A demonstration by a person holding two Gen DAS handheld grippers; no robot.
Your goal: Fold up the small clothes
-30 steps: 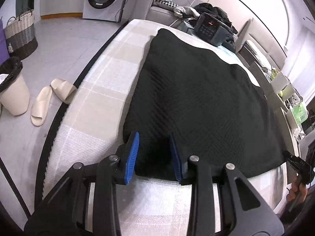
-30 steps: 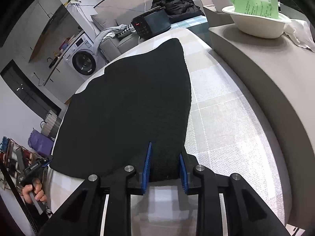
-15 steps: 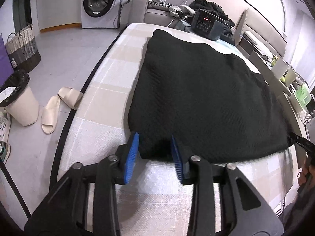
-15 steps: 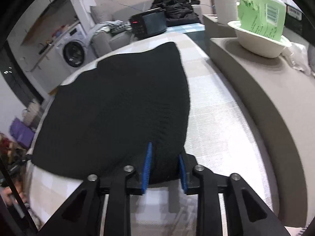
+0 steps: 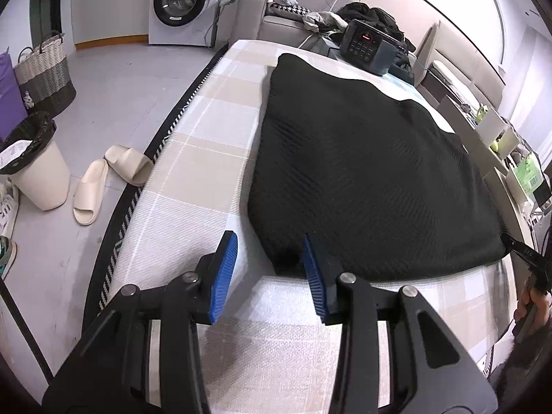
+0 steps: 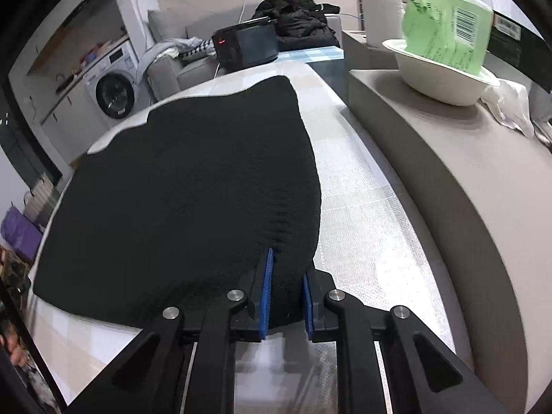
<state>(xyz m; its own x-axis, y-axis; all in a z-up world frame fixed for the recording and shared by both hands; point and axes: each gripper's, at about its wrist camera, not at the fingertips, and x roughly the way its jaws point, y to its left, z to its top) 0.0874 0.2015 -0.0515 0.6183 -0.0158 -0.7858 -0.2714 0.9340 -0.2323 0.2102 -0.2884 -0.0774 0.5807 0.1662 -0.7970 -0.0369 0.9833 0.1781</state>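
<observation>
**A lived-in home, laundry corner and all**

A front-loading washing machine (image 5: 179, 1) stands under a counter at the far wall, next to a grey sofa (image 5: 262, 17) heaped with clothes. A woven laundry basket (image 5: 45, 72), a lined waste bin (image 5: 34, 169) and a pair of cream slippers (image 5: 107, 179) sit on the pale floor beside a checked mattress (image 5: 207, 131). On a ledge alongside, a white bowl (image 6: 441, 82) holds a green packet (image 6: 448, 24).
</observation>
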